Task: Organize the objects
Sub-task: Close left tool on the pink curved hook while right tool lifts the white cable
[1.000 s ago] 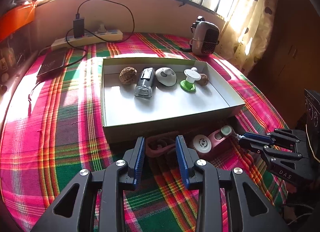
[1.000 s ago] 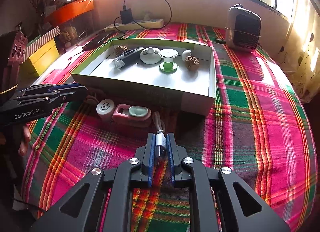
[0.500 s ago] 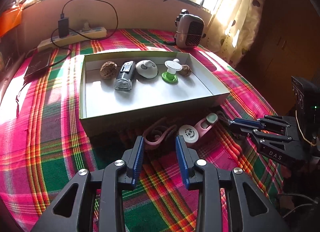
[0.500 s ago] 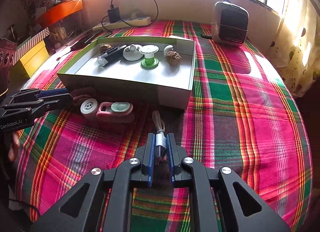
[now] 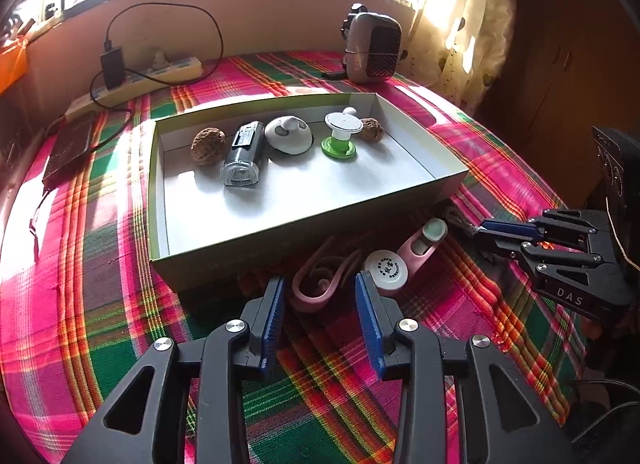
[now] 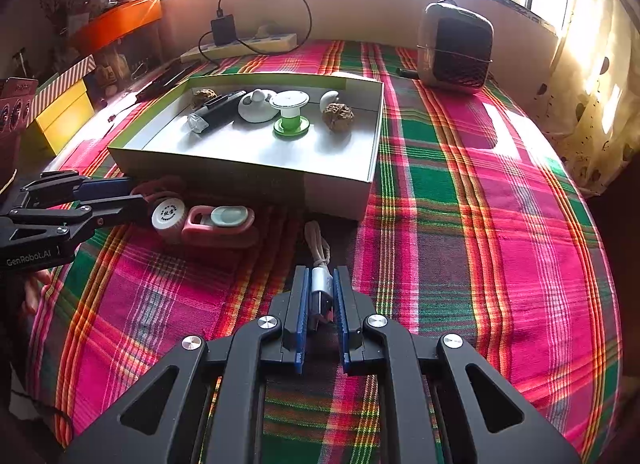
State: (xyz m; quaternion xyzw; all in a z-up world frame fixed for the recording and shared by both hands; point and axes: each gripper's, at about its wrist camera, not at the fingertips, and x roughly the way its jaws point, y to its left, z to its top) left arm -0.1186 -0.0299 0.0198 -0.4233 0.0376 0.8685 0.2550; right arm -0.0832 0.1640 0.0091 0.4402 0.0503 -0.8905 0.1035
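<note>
A shallow white box (image 5: 160, 192) (image 6: 340, 188) on the plaid cloth holds two walnuts, a black lamp (image 5: 242, 154), a white dome (image 5: 289, 135) and a green-and-white spool (image 5: 341, 136). In front of it lie a pink strap (image 5: 320, 280), a white round cap (image 5: 386, 269) (image 6: 169, 214) and a pink case (image 5: 422, 242) (image 6: 218, 220). My left gripper (image 5: 320, 296) (image 6: 132, 196) is open just short of the pink strap. My right gripper (image 6: 321, 284) (image 5: 480, 230) is shut on the silver plug of a white USB cable (image 6: 316, 244).
A small heater (image 5: 372, 48) (image 6: 456, 48) stands at the back right. A power strip with a charger (image 5: 140, 72) (image 6: 240, 42) lies at the back by the wall. A dark notebook (image 5: 68, 148) lies left of the box. Yellow boxes (image 6: 60, 112) stand far left.
My left gripper drew back a little, then moved forward to the pink strap, still open. My right gripper pulled the cable plug back from the box and stays shut on it.
</note>
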